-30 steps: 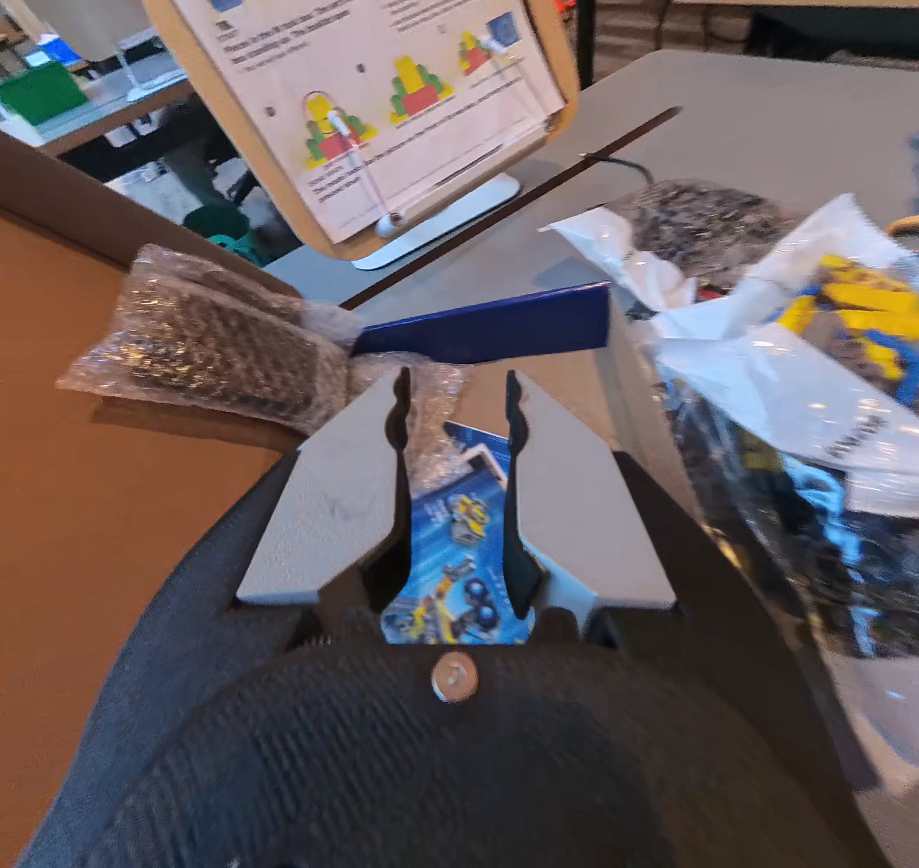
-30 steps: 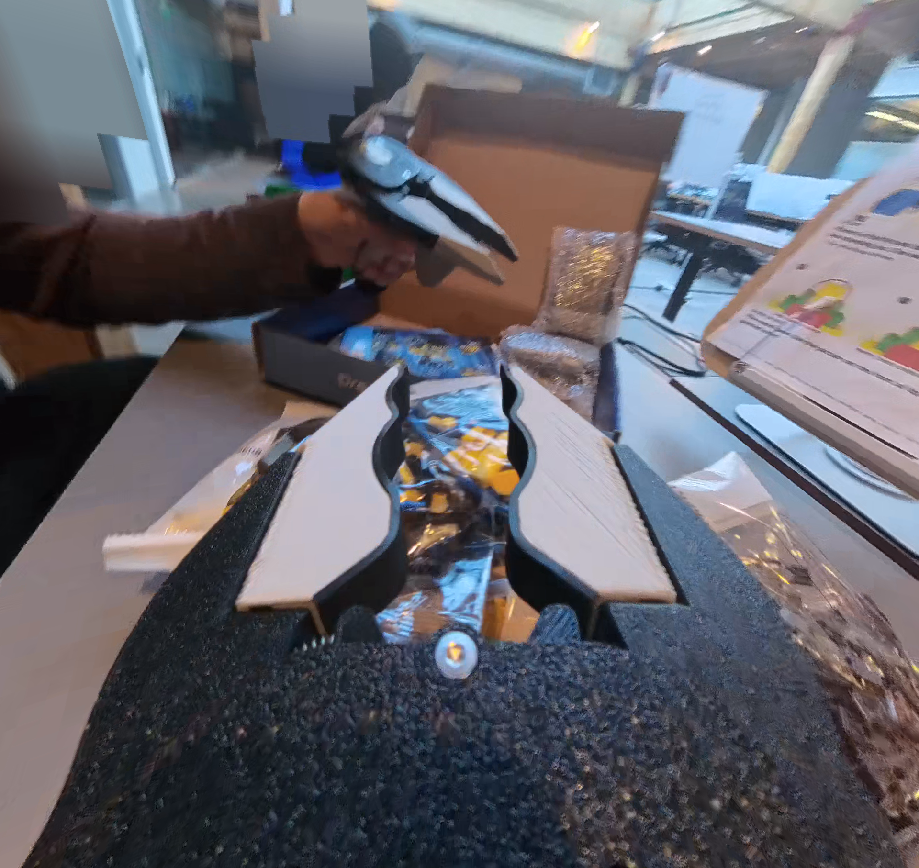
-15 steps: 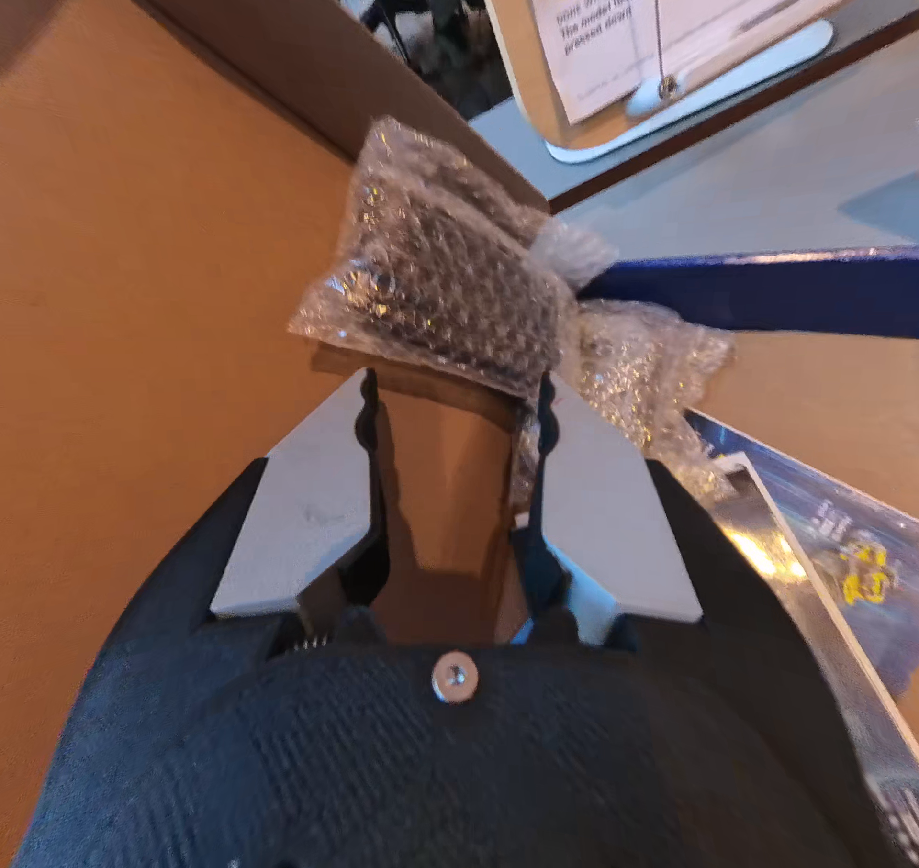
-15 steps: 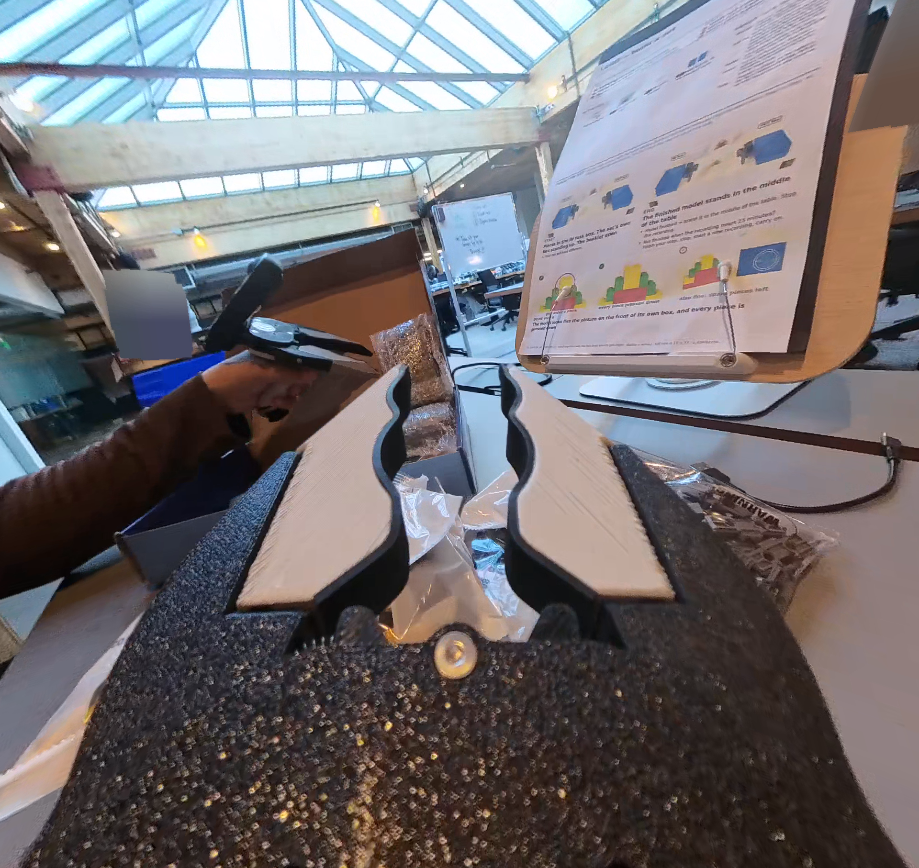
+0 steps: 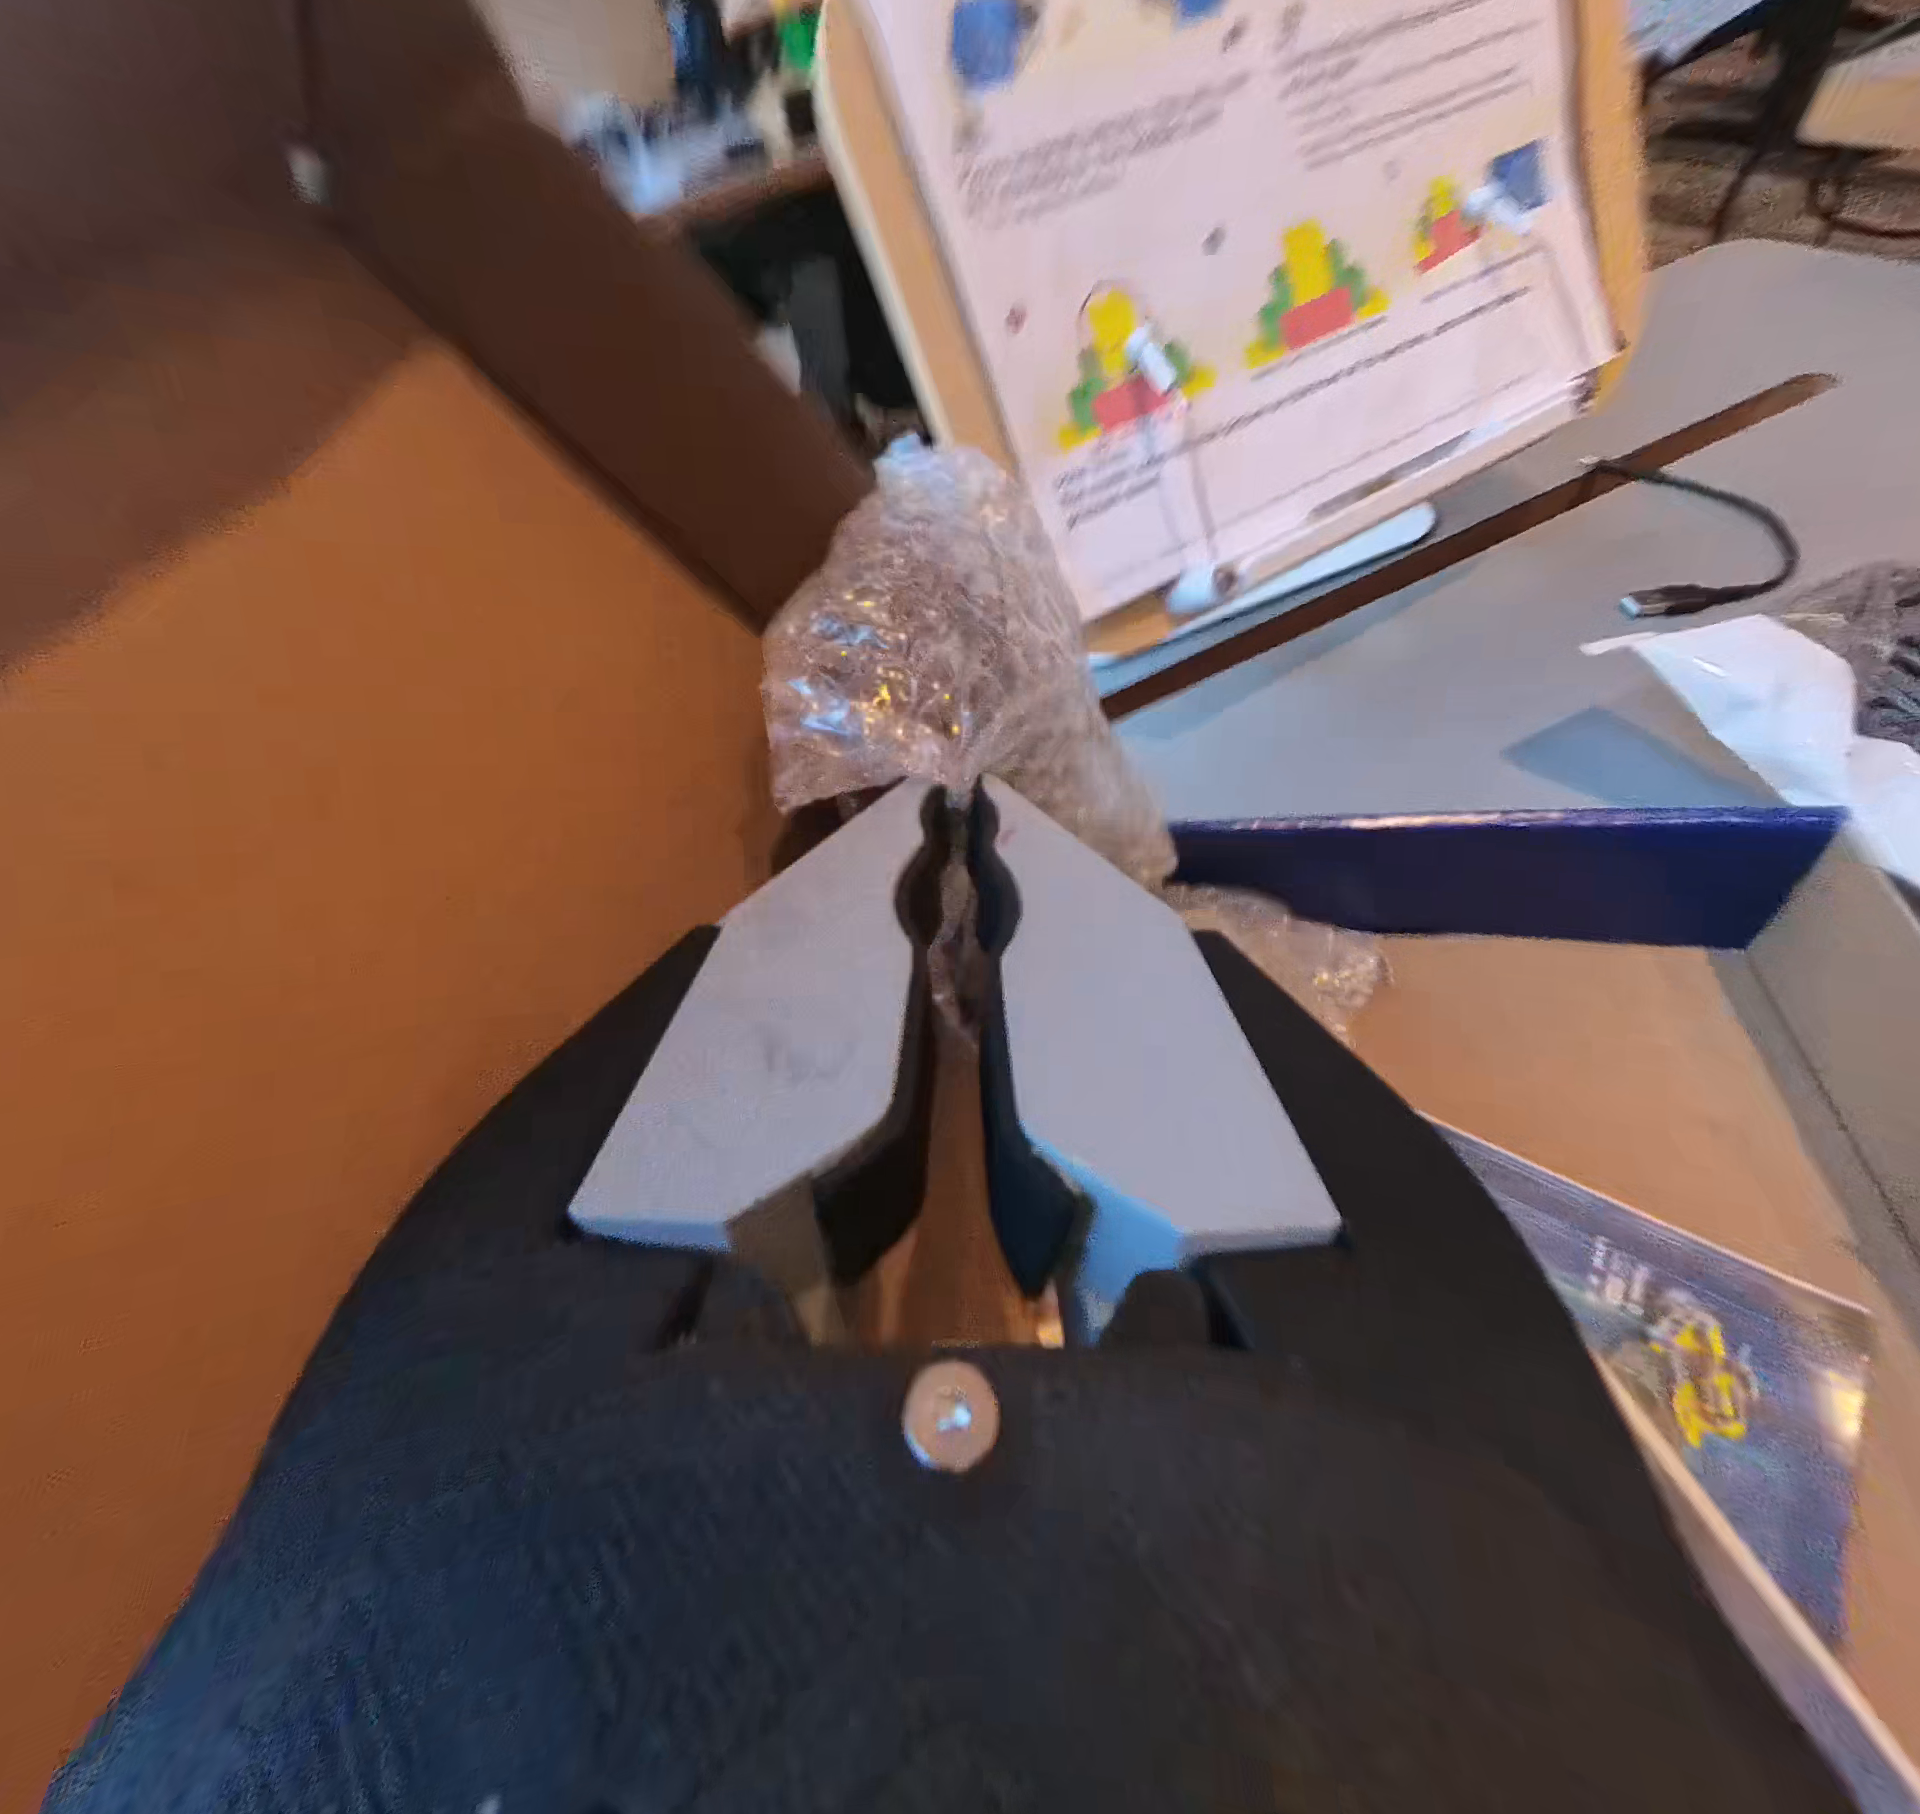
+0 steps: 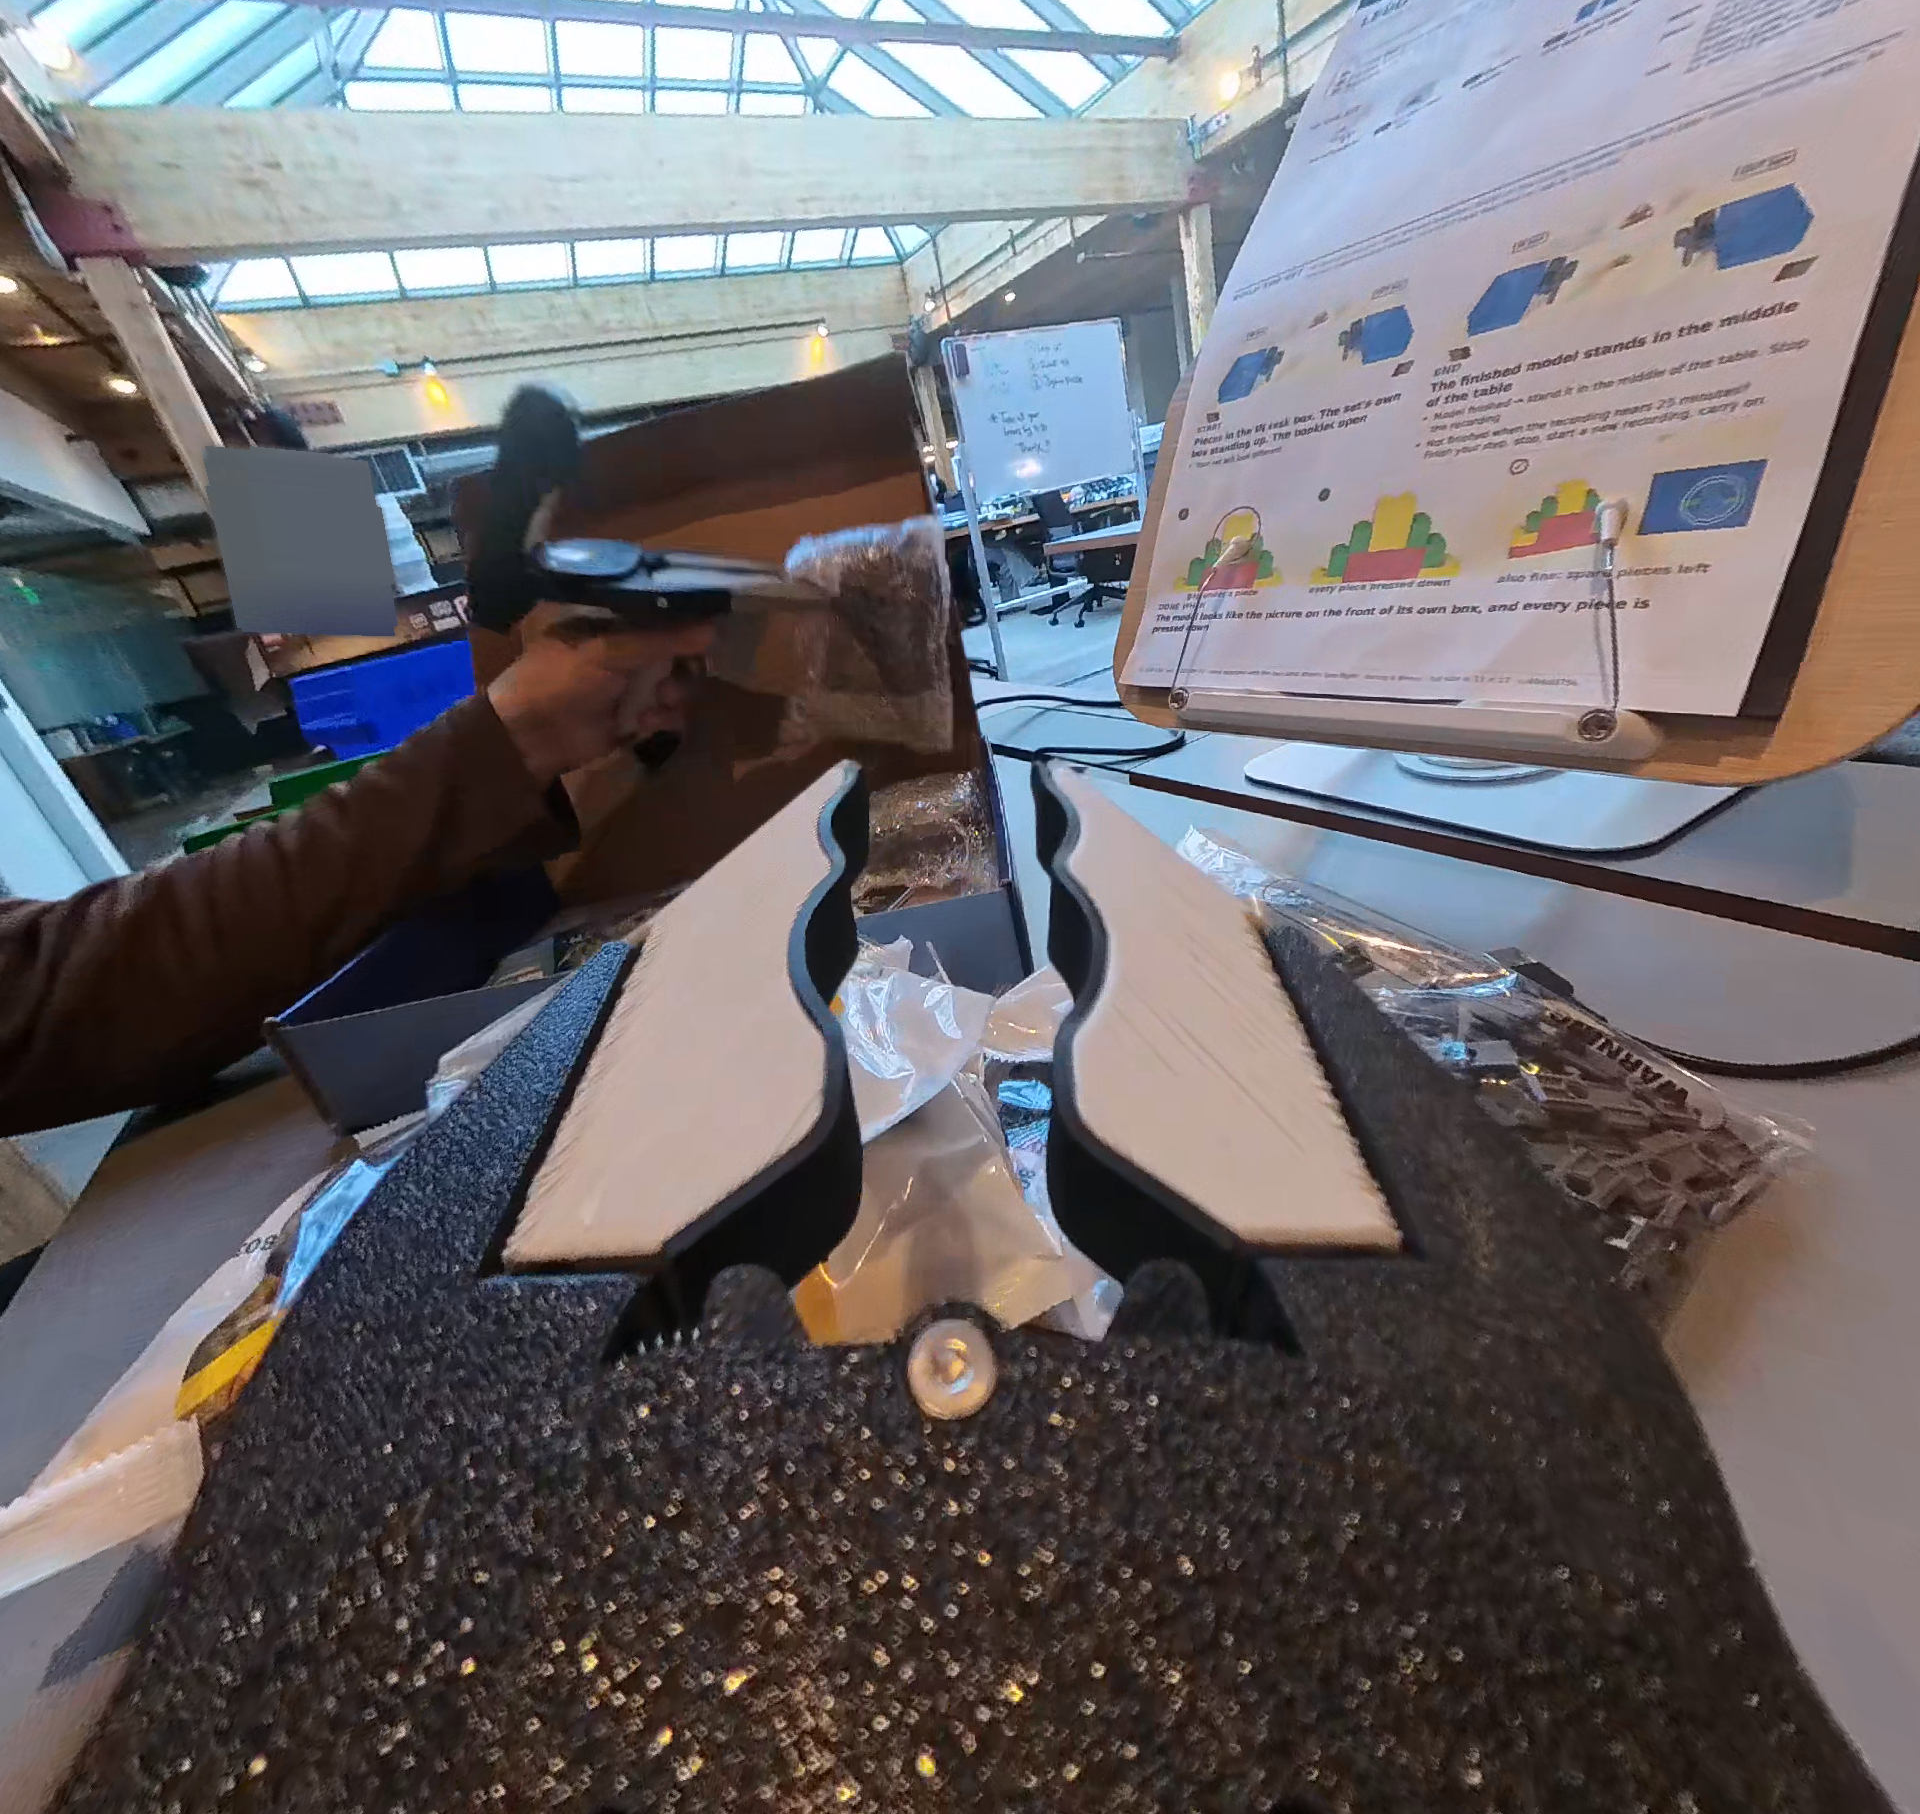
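At the centre of the left wrist view, the left gripper (image 5: 958,808) has its jaws closed almost to touching, with the crinkled lower edge of a clear bag of small dark pieces (image 5: 920,637) pinched between the tips. The right wrist view shows that bag (image 6: 871,637) hanging in the air from the gripper (image 6: 769,575), clear of the open cardboard box (image 6: 727,455) behind it. A second clear bag (image 5: 1283,943) lies lower right of the fingers, against the dark blue box wall (image 5: 1507,871).

Low in the right wrist view, the right gripper (image 6: 948,788) stands with its jaws well apart and nothing between them, hovering over a heap of plastic bags (image 6: 935,1078) on the grey table (image 6: 1787,1349). An instruction sheet on a wooden stand (image 6: 1538,393) fills the upper right.

The bag looks freshly picked and carried; only its thin edge is held, so it could slip.
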`<move>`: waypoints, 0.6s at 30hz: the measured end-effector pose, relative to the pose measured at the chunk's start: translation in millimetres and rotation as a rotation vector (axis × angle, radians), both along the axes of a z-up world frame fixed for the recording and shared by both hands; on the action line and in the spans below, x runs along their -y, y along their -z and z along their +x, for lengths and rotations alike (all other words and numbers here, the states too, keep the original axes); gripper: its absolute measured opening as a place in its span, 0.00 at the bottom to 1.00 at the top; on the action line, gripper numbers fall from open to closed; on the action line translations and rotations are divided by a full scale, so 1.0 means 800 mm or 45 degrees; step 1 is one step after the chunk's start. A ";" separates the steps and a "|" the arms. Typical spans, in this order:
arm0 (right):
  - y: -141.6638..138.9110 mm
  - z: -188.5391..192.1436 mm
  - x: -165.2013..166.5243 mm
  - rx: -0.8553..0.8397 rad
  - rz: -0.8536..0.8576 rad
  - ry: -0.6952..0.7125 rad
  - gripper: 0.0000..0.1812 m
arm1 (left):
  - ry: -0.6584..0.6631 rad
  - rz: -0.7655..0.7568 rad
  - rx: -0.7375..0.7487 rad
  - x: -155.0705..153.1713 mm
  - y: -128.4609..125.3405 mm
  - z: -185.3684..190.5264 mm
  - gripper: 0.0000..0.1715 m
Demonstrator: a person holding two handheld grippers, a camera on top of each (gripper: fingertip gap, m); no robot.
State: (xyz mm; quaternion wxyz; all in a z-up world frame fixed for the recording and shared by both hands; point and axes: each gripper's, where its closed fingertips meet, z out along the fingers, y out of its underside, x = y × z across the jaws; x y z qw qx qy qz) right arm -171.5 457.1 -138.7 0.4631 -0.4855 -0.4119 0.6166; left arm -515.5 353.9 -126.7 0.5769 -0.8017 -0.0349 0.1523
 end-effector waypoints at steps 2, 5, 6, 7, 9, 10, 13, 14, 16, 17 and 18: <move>0.003 -0.002 0.003 0.018 0.021 -0.020 0.17 | 0.157 0.126 -0.156 0.000 -0.042 0.034 0.00; 0.001 -0.002 0.013 0.043 0.096 -0.043 0.24 | 0.529 0.385 -0.328 0.019 -0.109 0.119 0.00; 0.000 -0.004 0.017 0.063 0.135 -0.038 0.28 | 0.609 0.433 -0.300 0.025 -0.123 0.141 0.00; -0.004 -0.007 0.022 0.082 0.173 -0.016 0.31 | 0.682 0.443 -0.244 0.029 -0.132 0.161 0.00; -0.028 -0.019 0.048 0.048 0.235 -0.008 0.37 | 0.817 0.498 -0.172 0.037 -0.148 0.201 0.00; -0.046 -0.027 0.069 0.017 0.273 -0.023 0.38 | 0.874 0.504 -0.136 0.039 -0.153 0.220 0.00; -0.090 -0.057 0.130 -0.026 0.401 -0.060 0.40 | 0.992 0.471 -0.103 0.044 -0.158 0.268 0.00; -0.101 -0.066 0.148 -0.045 0.424 -0.086 0.42 | 1.010 0.454 -0.110 0.045 -0.158 0.280 0.00; -0.108 -0.087 0.170 -0.018 0.425 -0.131 0.42 | 1.050 0.433 -0.130 0.046 -0.155 0.300 0.00; -0.105 -0.097 0.172 0.008 0.426 -0.131 0.41 | 1.091 0.428 -0.134 0.047 -0.152 0.311 0.00; -0.101 -0.105 0.171 0.018 0.434 -0.120 0.35 | 1.146 0.414 -0.127 0.049 -0.147 0.324 0.00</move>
